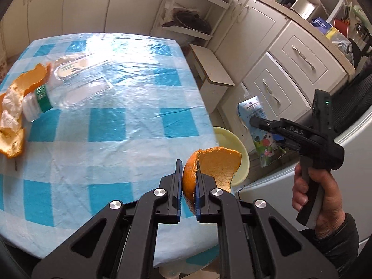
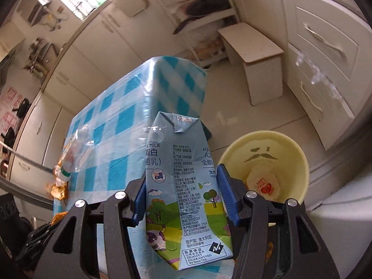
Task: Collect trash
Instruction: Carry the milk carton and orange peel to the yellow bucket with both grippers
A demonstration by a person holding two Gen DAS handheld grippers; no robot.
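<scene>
The left gripper (image 1: pixel 188 179) has its two blue-padded fingers almost closed and pinches a piece of orange peel (image 1: pixel 210 166) between them. This peel hangs over the edge of the table (image 1: pixel 111 121), at about 4 o'clock of the table top in the left wrist view, and just in front of the yellow bin (image 1: pixel 234 144), whose rim shows behind it.

On the checked blue and white tablecloth, at 9 o'clock in the same view, lies a clear plastic bottle (image 1: pixel 69 86) on its side with a green label. Beside its cap end there is more orange peel (image 1: pixel 16 107) with a crumpled white tissue (image 1: pixel 10 109) on it; the peel touches the bottle.

The right gripper (image 2: pixel 183 193) is opened about half and holds a light blue milk carton (image 2: pixel 183 186) by its two sides, the carton standing upright between the fingers. In the left wrist view this gripper appears at 3 o'clock, held in the person's right hand (image 1: pixel 320 200), with the carton beyond it.

In the right wrist view the yellow bin stands on the floor at 3 o'clock of the carton, just beside it. Inside the bin lies a small wrapper (image 2: pixel 262 183) with red print. A white stool (image 2: pixel 255 55) stands at 1 o'clock, near the cabinet drawers.
</scene>
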